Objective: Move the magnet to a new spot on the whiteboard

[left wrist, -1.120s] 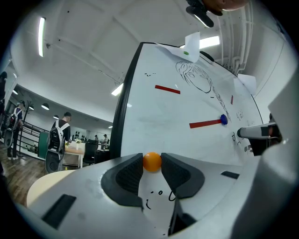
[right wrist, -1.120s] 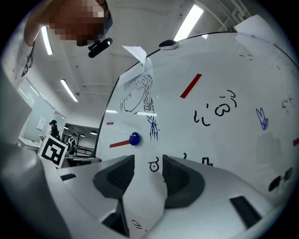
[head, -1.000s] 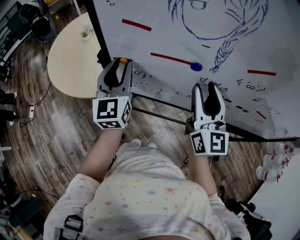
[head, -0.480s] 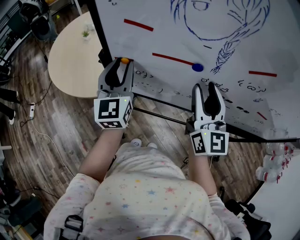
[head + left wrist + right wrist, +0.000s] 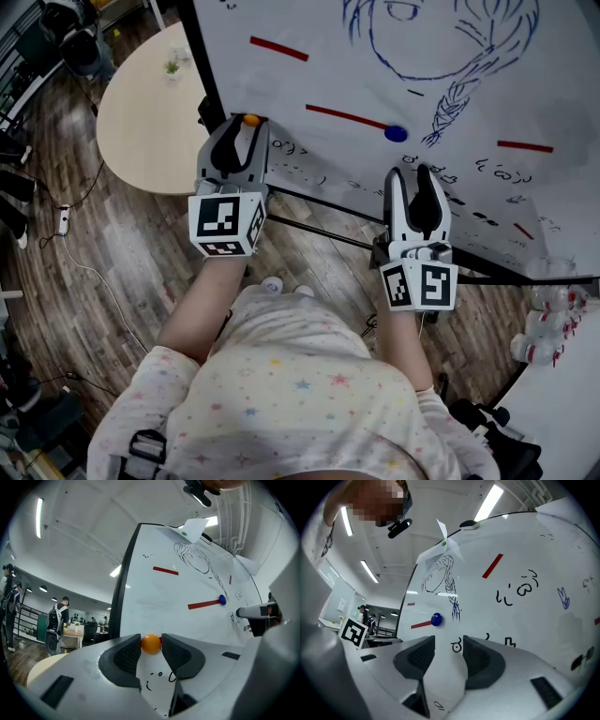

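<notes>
Two grippers here: the left gripper is clamped on a small orange magnet at the lower left edge of the whiteboard, probably touching it. The right gripper has its jaws apart with nothing in them, just below the blue magnet.

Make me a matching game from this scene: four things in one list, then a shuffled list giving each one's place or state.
Things:
1. orange magnet
2. blue magnet
3. right claw
4. round table

Places or states:
A. at the end of a red line on the whiteboard
B. open, nothing between its jaws
C. beige, beside the whiteboard's left edge
D. pinched in the left claw

Pairs: 1-D, 2-A, 3-B, 4-C
</notes>
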{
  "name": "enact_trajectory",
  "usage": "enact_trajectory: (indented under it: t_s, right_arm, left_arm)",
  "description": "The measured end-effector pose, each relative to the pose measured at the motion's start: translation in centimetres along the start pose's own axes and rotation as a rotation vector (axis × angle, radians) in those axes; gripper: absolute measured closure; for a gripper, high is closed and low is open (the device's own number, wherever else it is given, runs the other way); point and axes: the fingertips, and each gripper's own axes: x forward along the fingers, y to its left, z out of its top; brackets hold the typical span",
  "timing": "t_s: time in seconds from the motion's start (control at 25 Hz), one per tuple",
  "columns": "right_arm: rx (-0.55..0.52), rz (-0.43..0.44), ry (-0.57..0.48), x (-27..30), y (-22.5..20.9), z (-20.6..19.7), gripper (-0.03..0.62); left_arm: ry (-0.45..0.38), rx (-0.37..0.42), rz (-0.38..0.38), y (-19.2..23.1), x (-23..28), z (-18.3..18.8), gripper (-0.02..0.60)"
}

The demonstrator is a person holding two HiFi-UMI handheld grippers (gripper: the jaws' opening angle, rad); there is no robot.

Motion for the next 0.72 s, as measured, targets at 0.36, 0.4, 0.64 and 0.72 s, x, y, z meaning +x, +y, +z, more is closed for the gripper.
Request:
enact_trajectory:
  t_s: [0.36, 0.4, 0.64, 0.72]
  right_arm:
    - [0.003, -0.001, -0.005, -0.2, 0.0, 0.1, 0.408]
    - [0.004, -0.001, -0.006, -0.2, 0.0, 0.1, 0.408]
    - [0.006, -0.001, -0.009, -0.4, 0.1, 0.3, 0.408]
    - [0.006, 0.000, -0.010, -0.5, 0.1, 0.3, 0.408]
  left_arm:
    - [-0.014, 0.006, -0.005, -0.1, -0.2, 0.7, 0.460]
    - [-0.016, 0.005, -0.005, -0.2, -0.3, 0.7, 0.460]
    - [-0.028, 0.007, -0.002, -0.1, -0.7, 1.3, 0.460]
    - [-0.032, 0.008, 0.000, 0.0, -0.9, 1.5, 0.460]
